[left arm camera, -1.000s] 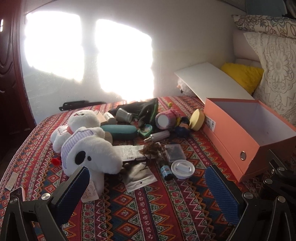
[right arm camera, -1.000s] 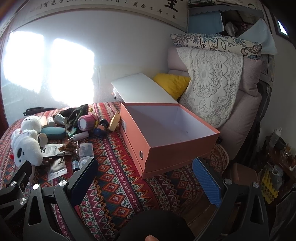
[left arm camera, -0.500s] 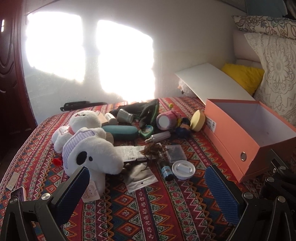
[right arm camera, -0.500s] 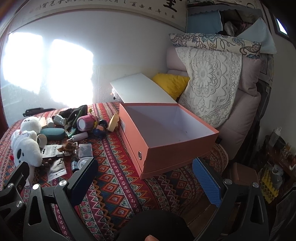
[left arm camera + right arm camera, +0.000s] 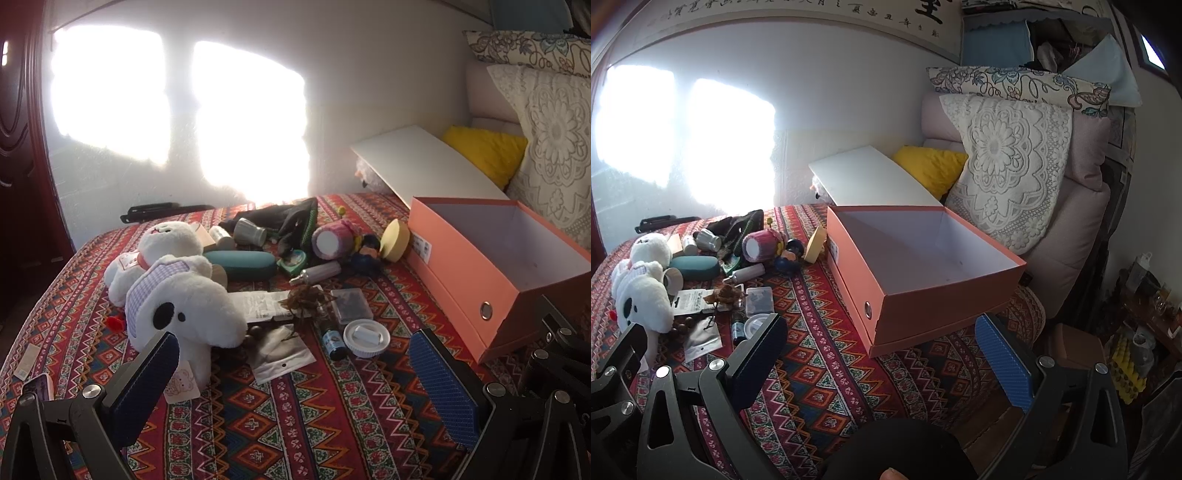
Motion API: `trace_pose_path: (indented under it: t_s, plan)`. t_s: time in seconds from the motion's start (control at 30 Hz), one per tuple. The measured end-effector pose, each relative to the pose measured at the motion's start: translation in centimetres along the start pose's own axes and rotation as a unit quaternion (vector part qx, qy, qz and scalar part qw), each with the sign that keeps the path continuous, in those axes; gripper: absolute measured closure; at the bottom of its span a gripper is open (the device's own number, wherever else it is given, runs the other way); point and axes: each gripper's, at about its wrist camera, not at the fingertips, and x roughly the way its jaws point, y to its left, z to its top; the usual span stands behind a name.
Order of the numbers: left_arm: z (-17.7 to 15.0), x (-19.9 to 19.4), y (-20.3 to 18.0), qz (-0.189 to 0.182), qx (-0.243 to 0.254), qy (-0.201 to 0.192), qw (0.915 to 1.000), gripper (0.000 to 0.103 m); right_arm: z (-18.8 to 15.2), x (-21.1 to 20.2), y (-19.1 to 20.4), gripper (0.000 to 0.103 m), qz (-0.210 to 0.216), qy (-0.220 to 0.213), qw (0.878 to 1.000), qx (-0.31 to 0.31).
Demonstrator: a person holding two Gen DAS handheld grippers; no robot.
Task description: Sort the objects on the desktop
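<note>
L gripper (image 5: 295, 373) & R gripper (image 5: 881, 354) gaping (seemingly empty).

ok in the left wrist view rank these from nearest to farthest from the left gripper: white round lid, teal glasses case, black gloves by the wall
From the left gripper:
1. White round lid, just ahead, slightly right.
2. Teal glasses case, mid-pile, behind the white plush dog.
3. Black gloves, far edge, near the wall.

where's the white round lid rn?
The white round lid lies flat on the patterned bedspread, centre-right in the left wrist view, beside the small dark bottle and left of the orange box.
</note>
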Motion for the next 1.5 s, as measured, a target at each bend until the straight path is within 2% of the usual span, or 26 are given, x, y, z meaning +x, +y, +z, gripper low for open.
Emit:
trace_pose_path:
  t_s: [1.5]
  plan:
    - [0.23,-0.8,-0.07,-0.005,0.0,-0.005,1.0,0.0,0.28,-0.41,-0.11,0.0,0.001,-0.001,1.0,0.0]
